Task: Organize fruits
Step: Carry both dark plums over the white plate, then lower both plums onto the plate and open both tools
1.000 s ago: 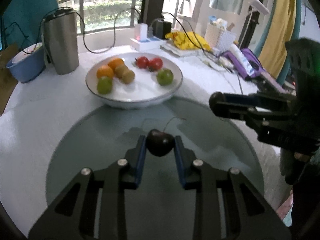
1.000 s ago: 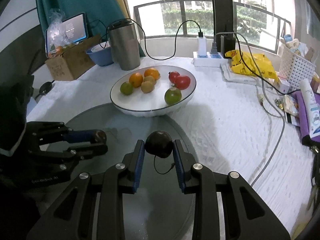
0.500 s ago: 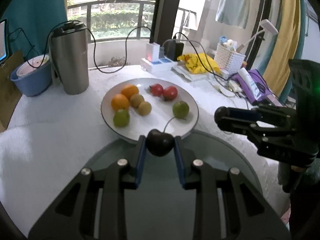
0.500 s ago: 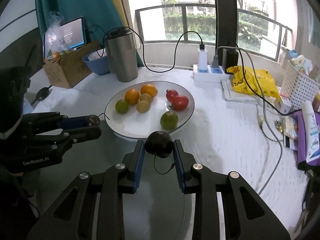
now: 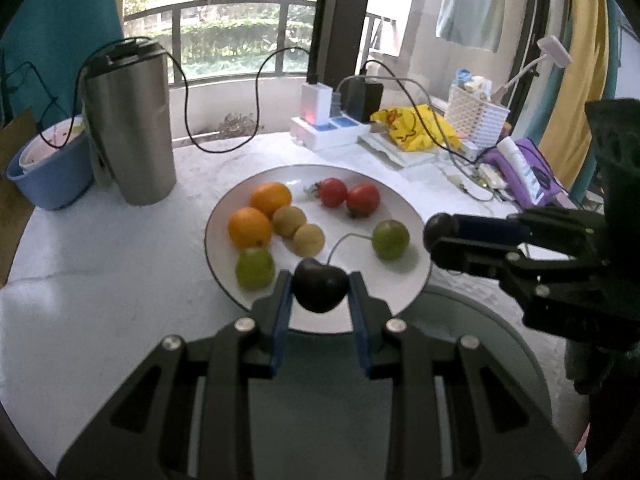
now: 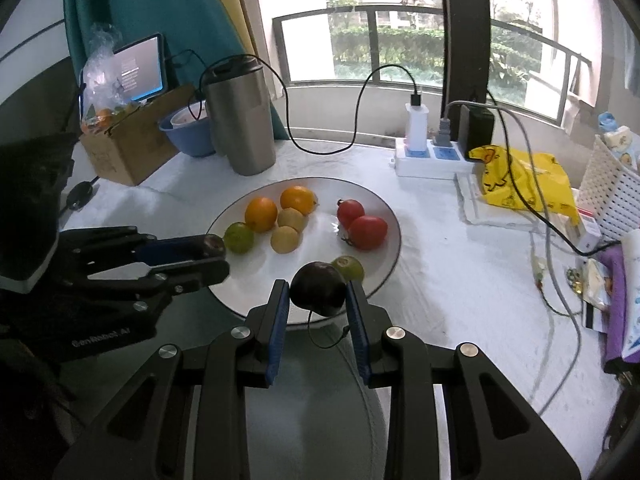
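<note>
From the left wrist view, the left gripper (image 5: 320, 294) is clamped on a dark cherry (image 5: 320, 285), held over the near rim of the white plate (image 5: 404, 300); its stem points ahead.

From the right wrist view, the right gripper (image 6: 318, 298) clamps a second cherry (image 6: 318, 288), just before the green fruit (image 6: 351, 267). Released carelessly, the round cherries could roll off the rim or bump that fruit.

Left gripper (image 5: 320, 294): level, pointing forward; blue-padded fingers (image 5: 280, 312) closed on a dark cherry (image 5: 320, 289), stem curling up and to the right.
Right gripper (image 6: 318, 294): level, pointing forward; fingers (image 6: 357, 316) clamped on a second dark cherry (image 6: 318, 288), stem hanging below.
Relation: the two grippers sit side by side, apart, tips angled slightly toward each other.
</note>
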Available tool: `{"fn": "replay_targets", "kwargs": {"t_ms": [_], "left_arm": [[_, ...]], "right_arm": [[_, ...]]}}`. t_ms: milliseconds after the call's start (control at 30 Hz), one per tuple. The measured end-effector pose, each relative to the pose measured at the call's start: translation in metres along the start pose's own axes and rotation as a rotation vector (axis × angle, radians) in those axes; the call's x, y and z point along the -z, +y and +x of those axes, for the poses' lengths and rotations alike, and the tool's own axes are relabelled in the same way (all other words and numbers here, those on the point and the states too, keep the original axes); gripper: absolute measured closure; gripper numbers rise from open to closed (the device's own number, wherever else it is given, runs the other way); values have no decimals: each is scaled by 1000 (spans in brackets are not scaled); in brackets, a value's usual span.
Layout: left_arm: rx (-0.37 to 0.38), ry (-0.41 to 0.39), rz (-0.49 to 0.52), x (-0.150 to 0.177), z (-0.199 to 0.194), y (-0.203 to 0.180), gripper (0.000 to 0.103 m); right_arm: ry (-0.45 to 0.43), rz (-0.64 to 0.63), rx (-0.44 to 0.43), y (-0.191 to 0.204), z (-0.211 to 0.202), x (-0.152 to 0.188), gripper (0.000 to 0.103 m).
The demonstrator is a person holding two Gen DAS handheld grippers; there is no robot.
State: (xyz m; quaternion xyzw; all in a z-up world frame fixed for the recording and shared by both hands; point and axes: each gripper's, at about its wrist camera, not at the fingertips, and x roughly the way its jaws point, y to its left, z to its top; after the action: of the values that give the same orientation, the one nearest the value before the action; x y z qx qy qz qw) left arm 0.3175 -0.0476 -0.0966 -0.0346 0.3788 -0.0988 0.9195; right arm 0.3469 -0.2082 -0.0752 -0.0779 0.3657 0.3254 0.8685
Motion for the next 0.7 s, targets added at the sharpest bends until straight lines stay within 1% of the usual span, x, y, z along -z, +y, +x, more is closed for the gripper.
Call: {"fn": "replay_targets", "kwargs": {"t_ms": [167,367,567,700], "left_arm": [[14,28,-25,-1,12,8,74],[26,41,-46,1,18,13,74],[47,54,-49,0,21,10,73],[41,54,-46,0,20,10,73]], "right_arm": [[18,-5,-17,4,16,-2,72],[52,-7,-35,9,36,0,72],[64,-10,-38,10,45,0,72],[70,-10,-35,10,46,1,72]]}}
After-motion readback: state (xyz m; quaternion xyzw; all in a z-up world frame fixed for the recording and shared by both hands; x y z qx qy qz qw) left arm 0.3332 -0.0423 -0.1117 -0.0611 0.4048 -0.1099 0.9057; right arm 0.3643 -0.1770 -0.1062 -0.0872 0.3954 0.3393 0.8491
